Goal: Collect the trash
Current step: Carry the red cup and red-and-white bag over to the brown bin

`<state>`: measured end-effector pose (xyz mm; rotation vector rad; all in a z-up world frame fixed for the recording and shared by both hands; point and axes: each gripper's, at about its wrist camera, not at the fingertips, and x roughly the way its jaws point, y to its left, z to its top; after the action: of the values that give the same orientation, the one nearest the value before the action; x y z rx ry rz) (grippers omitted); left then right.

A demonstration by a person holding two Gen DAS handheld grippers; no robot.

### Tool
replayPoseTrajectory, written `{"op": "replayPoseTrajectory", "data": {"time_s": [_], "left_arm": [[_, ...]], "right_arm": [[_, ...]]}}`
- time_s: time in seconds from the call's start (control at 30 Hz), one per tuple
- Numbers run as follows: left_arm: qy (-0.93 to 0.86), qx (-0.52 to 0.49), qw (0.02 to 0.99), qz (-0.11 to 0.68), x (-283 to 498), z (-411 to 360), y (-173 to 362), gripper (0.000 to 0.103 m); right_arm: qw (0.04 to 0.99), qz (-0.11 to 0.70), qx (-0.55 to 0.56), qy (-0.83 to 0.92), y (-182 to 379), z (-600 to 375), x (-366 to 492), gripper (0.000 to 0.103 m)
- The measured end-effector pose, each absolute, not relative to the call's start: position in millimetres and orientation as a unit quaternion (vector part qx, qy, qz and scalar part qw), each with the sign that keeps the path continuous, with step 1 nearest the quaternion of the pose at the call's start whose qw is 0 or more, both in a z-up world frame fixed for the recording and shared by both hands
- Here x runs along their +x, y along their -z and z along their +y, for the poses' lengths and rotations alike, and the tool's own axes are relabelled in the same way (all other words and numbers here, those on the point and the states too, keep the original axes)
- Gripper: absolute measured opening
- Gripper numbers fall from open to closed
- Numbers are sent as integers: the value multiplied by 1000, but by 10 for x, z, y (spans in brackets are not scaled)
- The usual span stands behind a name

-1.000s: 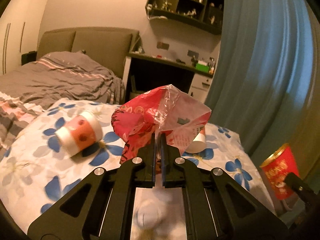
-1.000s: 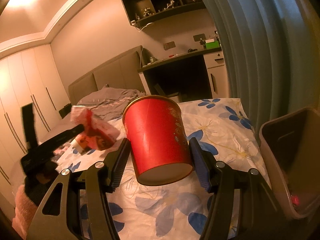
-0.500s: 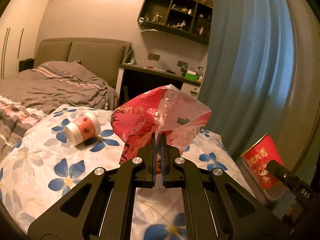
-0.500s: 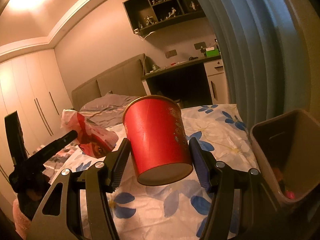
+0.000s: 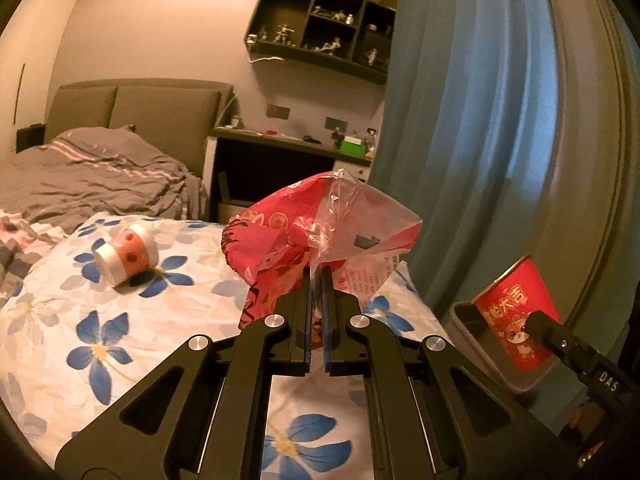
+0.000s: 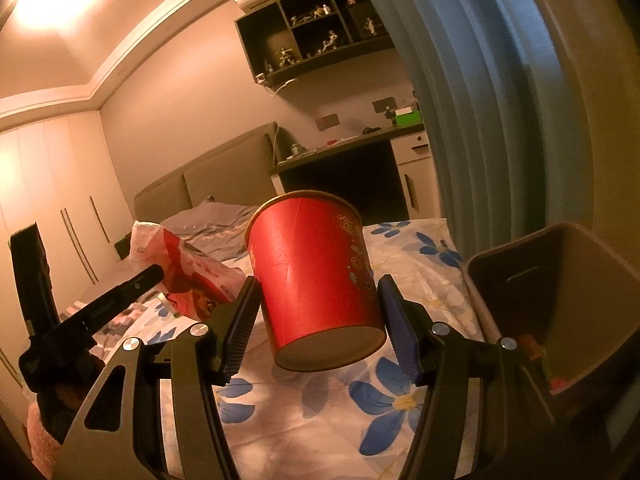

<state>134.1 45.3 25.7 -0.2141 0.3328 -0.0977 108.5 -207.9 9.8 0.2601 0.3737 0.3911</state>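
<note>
My left gripper (image 5: 317, 276) is shut on a crumpled red and clear plastic snack bag (image 5: 316, 240), held up above the flowered bedspread (image 5: 120, 320). My right gripper (image 6: 316, 292) is shut on a red paper cup (image 6: 316, 280), tilted with its base toward the camera. In the left wrist view that same red cup (image 5: 516, 320) hangs at the right over the brown trash bin (image 5: 468, 320). The bin (image 6: 560, 280) stands open at the right of the right wrist view, with some trash at its bottom. The snack bag (image 6: 188, 276) and the left gripper's dark fingers (image 6: 132, 286) show at the left there.
A small orange and white cup (image 5: 128, 254) lies on its side on the bedspread at the left. A blue curtain (image 5: 460, 140) hangs behind the bin. A grey duvet (image 5: 92, 176), a headboard, a dark desk (image 5: 280, 148) and a wall shelf (image 5: 320, 40) lie beyond.
Both grippers have drawn back and to the right with their loads. The small cup on the bed looks farther away, and the bin has come closer and larger at the right.
</note>
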Motion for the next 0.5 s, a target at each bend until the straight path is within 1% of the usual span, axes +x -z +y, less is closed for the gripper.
{"op": "replayPoseTrajectory", "data": {"time_s": [0.2, 0.5], "left_arm": [[79, -94, 978, 169, 1413, 195, -268, 3], [143, -68, 973, 168, 1567, -429, -296, 3]], "right_arm": [[959, 176, 136, -173, -90, -2258, 1037, 59], [968, 160, 146, -126, -94, -2672, 995, 59]]}}
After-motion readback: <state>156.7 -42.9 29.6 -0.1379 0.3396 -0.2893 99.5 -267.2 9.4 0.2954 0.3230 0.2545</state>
